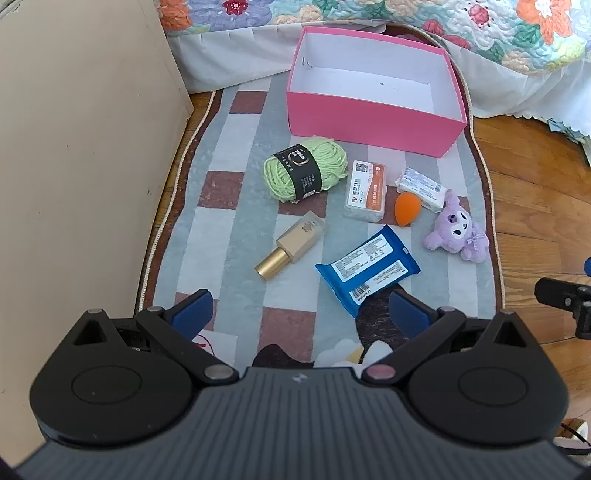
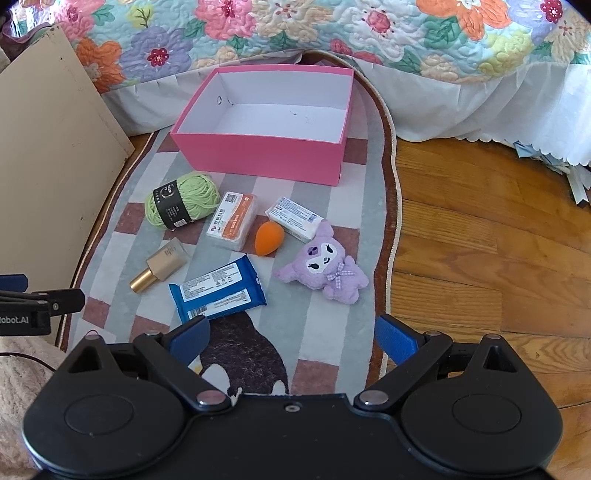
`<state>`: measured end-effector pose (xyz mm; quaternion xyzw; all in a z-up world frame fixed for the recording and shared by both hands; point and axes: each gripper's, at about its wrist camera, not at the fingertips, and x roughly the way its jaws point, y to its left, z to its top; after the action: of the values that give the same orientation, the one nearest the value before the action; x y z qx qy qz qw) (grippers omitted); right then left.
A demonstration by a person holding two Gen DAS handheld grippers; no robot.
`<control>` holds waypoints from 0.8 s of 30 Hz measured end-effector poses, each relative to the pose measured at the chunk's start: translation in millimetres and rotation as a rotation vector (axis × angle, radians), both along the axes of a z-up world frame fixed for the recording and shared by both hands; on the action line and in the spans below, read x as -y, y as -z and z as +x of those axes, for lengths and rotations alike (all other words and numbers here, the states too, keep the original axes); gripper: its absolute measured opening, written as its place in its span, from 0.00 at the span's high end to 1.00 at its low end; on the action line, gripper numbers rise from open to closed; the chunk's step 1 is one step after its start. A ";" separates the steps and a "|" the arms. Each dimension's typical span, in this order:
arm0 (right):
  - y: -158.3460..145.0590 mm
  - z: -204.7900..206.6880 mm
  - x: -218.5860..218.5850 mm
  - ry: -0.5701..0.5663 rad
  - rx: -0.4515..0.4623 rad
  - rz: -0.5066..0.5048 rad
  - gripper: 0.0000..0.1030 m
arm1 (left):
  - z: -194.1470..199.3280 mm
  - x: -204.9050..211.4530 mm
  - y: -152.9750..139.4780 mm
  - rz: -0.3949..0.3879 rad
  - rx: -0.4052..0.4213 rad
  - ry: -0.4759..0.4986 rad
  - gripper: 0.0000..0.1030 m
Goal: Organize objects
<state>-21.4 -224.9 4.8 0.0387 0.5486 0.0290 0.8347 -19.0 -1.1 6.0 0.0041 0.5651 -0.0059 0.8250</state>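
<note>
An empty pink box (image 1: 369, 127) (image 2: 258, 155) stands at the far end of a checked rug (image 1: 236, 236) (image 2: 332, 332). In front of it lie a green yarn ball (image 1: 306, 168) (image 2: 181, 199), a gold-capped bottle (image 1: 291, 243) (image 2: 162, 264), an orange-labelled pack (image 1: 365, 190) (image 2: 232, 221), a white pack (image 1: 421, 188) (image 2: 295, 218), an orange sponge (image 1: 406, 208) (image 2: 269, 238), a blue wipes pack (image 1: 367, 264) (image 2: 218, 288) and a purple plush (image 1: 456, 229) (image 2: 325, 269). My left gripper (image 1: 299, 314) and right gripper (image 2: 291, 338) are open, empty, short of the objects.
A beige cabinet panel (image 1: 74, 147) (image 2: 48, 147) stands at the left. A bed with a floral quilt (image 1: 480, 29) (image 2: 332, 29) runs behind the box. Wooden floor (image 1: 535, 206) (image 2: 480, 240) lies to the right of the rug.
</note>
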 end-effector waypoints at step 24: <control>4.5 2.7 -4.5 -0.036 -0.033 -0.025 0.04 | -3.4 -10.7 4.3 0.001 0.005 -0.030 0.00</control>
<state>-18.6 -220.3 0.3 0.0190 0.5632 0.0364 0.8253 -22.3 9.6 1.7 -0.0039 0.5631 0.0067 0.8263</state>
